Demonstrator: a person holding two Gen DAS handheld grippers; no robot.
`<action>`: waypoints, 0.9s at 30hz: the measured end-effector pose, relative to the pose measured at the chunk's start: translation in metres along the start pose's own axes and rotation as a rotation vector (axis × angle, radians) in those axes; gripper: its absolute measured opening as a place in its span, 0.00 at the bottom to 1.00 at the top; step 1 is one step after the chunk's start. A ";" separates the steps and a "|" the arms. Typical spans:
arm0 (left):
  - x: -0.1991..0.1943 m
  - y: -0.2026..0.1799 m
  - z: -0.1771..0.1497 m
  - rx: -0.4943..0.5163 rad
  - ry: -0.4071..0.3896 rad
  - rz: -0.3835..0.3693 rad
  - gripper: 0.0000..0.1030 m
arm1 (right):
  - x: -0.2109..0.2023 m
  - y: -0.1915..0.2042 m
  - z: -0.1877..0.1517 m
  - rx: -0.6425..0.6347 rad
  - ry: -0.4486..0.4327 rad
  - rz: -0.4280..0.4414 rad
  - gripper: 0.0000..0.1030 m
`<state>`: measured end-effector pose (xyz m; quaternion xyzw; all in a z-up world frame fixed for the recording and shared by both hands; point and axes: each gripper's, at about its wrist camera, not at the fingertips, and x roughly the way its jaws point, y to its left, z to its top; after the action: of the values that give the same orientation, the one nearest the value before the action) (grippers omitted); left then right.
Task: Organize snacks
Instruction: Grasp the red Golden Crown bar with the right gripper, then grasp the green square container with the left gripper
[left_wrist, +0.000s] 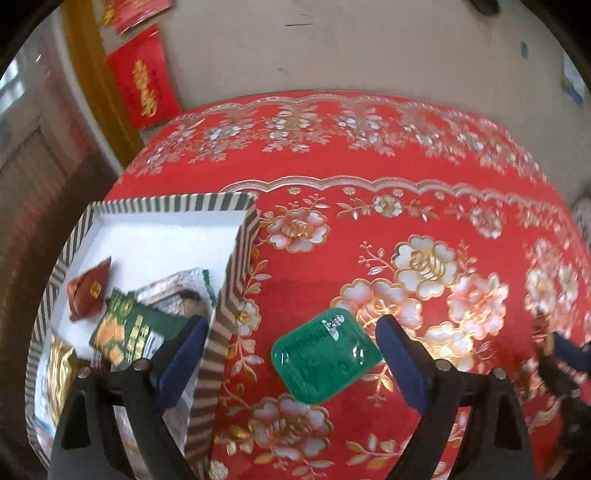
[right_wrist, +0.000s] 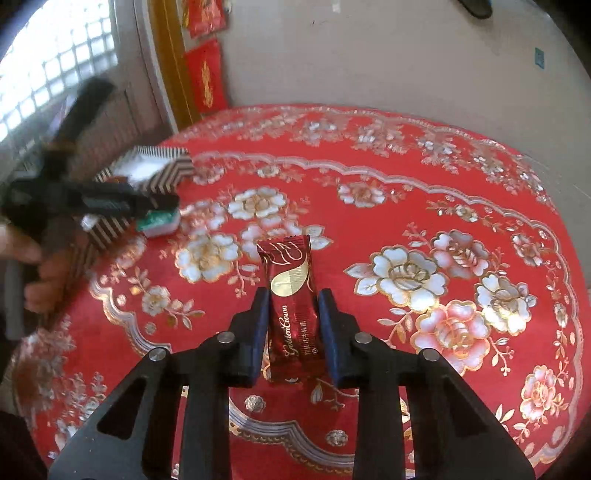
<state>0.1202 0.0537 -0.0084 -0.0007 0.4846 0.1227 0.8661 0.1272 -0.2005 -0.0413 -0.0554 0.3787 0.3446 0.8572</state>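
Note:
My left gripper (left_wrist: 291, 343) is open, its fingers wide on either side of a green jelly cup (left_wrist: 325, 356) that lies on the red floral tablecloth (left_wrist: 424, 177). Left of it stands a striped box (left_wrist: 236, 266) holding a red packet (left_wrist: 88, 291), a green packet (left_wrist: 125, 328) and a gold one (left_wrist: 59, 365). My right gripper (right_wrist: 293, 306) is shut on a dark red Golden Crown snack bar (right_wrist: 291, 295), held above the cloth. In the right wrist view the left gripper (right_wrist: 110, 201) is over the green cup (right_wrist: 160, 221) beside the box (right_wrist: 162, 173).
The round table runs to a beige wall at the back. Red paper decorations (left_wrist: 147, 77) hang on the wall at far left. A window (right_wrist: 55, 66) is at the left. The right gripper shows at the right edge of the left wrist view (left_wrist: 565, 365).

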 end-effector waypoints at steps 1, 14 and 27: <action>0.002 -0.002 0.000 0.029 0.001 -0.001 0.90 | -0.004 -0.002 0.000 0.006 -0.021 0.033 0.25; -0.061 -0.011 -0.016 0.285 -0.298 -0.156 0.90 | -0.010 0.000 -0.002 0.007 -0.060 0.041 0.25; -0.003 -0.007 -0.012 0.183 -0.054 -0.100 0.90 | -0.012 -0.001 -0.002 0.006 -0.070 0.045 0.25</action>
<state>0.1105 0.0451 -0.0131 0.0577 0.4698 0.0346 0.8802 0.1209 -0.2085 -0.0351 -0.0323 0.3504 0.3646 0.8621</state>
